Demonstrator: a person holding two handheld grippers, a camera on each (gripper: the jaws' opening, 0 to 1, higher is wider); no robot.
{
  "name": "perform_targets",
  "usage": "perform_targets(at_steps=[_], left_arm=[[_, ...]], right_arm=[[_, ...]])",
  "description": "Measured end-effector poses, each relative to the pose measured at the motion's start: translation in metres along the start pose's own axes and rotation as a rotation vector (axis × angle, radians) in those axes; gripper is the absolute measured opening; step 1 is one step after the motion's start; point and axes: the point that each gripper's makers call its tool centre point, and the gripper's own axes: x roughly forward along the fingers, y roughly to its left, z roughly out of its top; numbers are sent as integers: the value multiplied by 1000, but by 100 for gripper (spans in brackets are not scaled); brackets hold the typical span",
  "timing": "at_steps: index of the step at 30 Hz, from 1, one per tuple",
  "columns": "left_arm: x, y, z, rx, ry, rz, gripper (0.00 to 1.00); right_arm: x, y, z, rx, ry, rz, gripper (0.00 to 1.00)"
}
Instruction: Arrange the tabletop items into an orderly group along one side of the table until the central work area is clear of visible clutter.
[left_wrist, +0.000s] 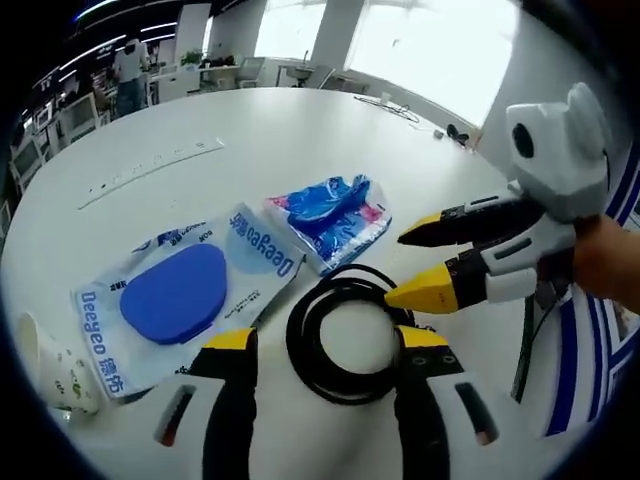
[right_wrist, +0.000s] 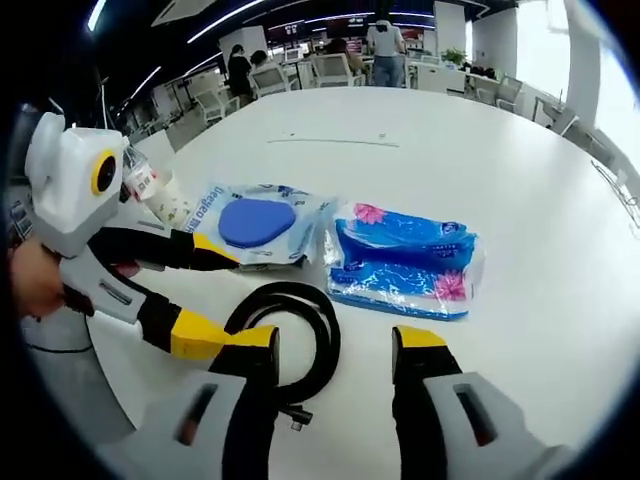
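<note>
Black rubbery cable (left_wrist: 345, 340) coiled round, flat on white tabletop (left_wrist: 300, 140) between open left claw (left_wrist: 328, 348); glossy blue packets (left_wrist: 335, 215) beyond. Right claw (right_wrist: 335, 345) open too.

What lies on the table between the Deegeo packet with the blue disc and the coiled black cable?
Bare white tabletop separates the Deegeo packet from the cable, as the right gripper view shows.
</note>
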Motion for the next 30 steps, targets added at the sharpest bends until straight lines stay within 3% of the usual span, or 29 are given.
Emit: perform_targets(at_steps=[16, 30], left_arm=[[-29, 1, 5, 19, -60, -40, 64], [-73, 3, 11, 35, -141, -71, 67]], right_arm=[[-26, 2, 9, -37, -42, 14, 56], [-51, 11, 15, -87, -85, 29, 63]])
